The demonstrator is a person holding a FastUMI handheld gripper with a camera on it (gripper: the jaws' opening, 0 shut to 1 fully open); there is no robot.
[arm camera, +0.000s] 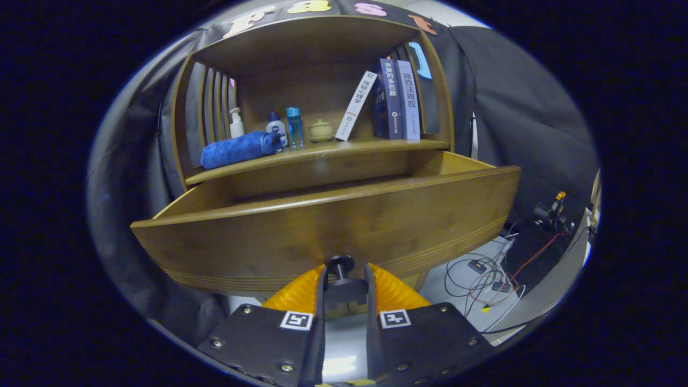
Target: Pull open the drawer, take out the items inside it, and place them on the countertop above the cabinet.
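Now drawer knob (339, 264) between fingers (320, 285)

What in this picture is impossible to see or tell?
- Drawer contents: hidden in the gripper view by its tall front panel.
- Knob: sits between the fingers; whether both press it is unclear.
- Items behind the blue towel on the shelf: partly covered.
- Floor cables: too small to sort out.

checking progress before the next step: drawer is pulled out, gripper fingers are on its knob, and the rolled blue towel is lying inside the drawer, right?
Not quite. The rolled blue towel lies on the shelf above the drawer, beside the bottles, not inside it. The gripper view shows this. The rest holds: the drawer is pulled out and the gripper has its fingers closed on the knob.
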